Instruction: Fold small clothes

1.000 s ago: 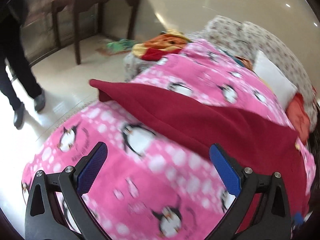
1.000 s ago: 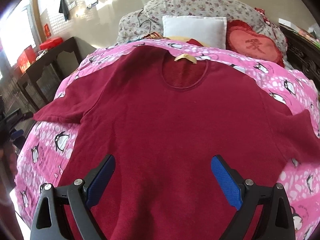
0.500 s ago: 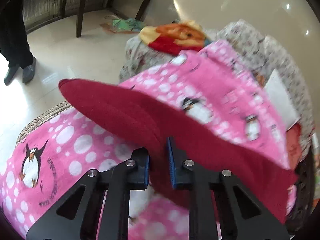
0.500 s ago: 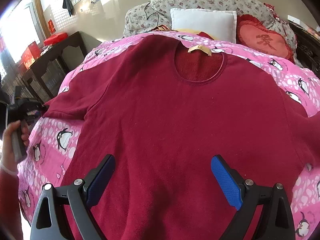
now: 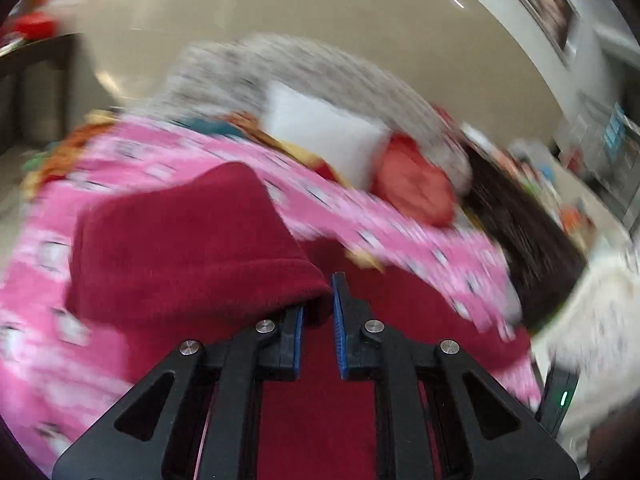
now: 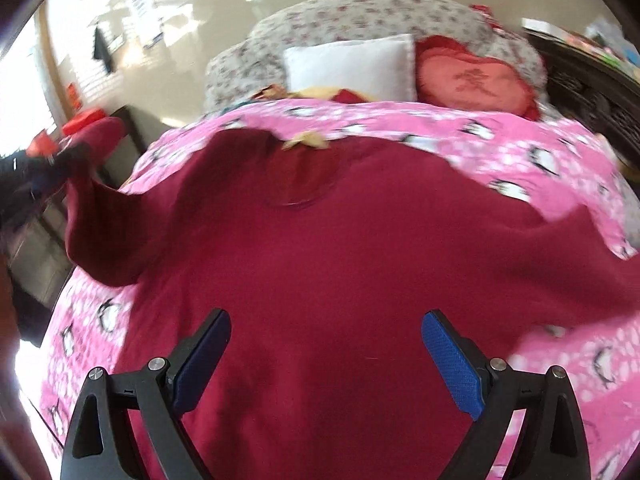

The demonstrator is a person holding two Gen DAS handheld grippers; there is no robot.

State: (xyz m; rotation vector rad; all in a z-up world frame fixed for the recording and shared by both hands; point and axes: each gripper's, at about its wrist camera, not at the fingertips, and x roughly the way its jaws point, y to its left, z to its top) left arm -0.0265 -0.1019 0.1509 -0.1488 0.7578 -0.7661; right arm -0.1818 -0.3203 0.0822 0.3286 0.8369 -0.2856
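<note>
A dark red long-sleeved top [image 6: 340, 264] lies spread flat on a pink penguin-print blanket [image 6: 500, 148], neck hole towards the pillows. My left gripper [image 5: 318, 312] is shut on the end of the top's left sleeve [image 5: 180, 248] and holds it lifted off the blanket; it also shows at the left edge of the right wrist view [image 6: 52, 160], with the sleeve [image 6: 100, 232] hanging from it. My right gripper [image 6: 326, 344] is open and empty above the lower body of the top. The right sleeve [image 6: 580, 256] lies flat.
A white pillow [image 6: 352, 64], a red heart cushion [image 6: 476, 80] and a floral bolster [image 6: 360, 16] lie at the bed's head. A dark wooden headboard [image 6: 592, 92] is at the right. A dark side table [image 5: 36, 64] stands at the left by the wall.
My left gripper closed on the left sleeve end, lifted it and swung it in over the top. The right gripper stayed open and drew slightly nearer the top.
</note>
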